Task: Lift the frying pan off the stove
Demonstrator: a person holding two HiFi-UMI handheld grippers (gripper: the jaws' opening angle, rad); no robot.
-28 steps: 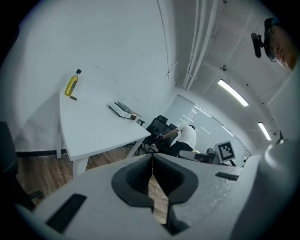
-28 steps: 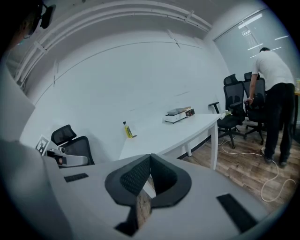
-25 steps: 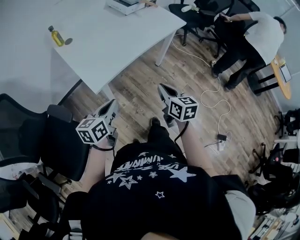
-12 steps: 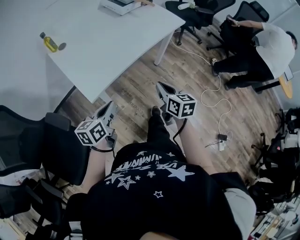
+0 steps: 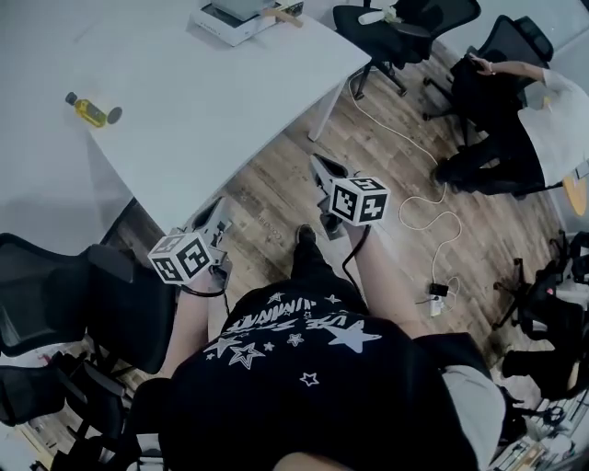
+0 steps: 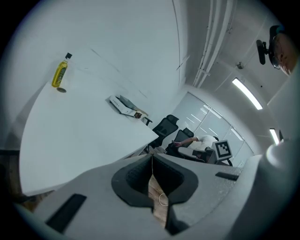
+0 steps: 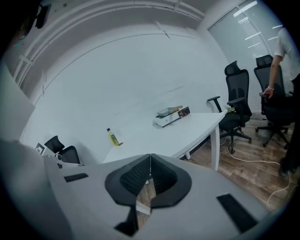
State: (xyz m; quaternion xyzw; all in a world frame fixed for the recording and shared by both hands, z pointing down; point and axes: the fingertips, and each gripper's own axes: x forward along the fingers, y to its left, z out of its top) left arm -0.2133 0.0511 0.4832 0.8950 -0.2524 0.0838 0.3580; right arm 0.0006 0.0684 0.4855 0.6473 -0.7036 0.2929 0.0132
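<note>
A white flat unit [image 5: 230, 18] lies at the far end of the white table [image 5: 202, 92], with a dark thing on top and a wood-coloured handle [image 5: 287, 13] sticking out; it is too far to make out more. The same unit shows small in the left gripper view [image 6: 125, 106] and the right gripper view [image 7: 169, 115]. My left gripper [image 5: 221, 206] and right gripper [image 5: 318, 167] hang over the wooden floor in front of my body, short of the table. Both are shut and hold nothing, jaws closed together in each gripper view [image 6: 151, 157] [image 7: 150, 156].
A yellow bottle [image 5: 88, 109] and its loose cap stand on the table's left part. Black office chairs [image 5: 83, 294] crowd my left side and more [image 5: 391, 23] stand beyond the table. A person [image 5: 543, 120] bends at the right. A white cable [image 5: 414, 198] runs over the floor.
The head view has drifted, so the table and bottle sit lower and further left in it. Both grippers have stayed shut and nearly still. The person at the right has moved toward the frame edge.
</note>
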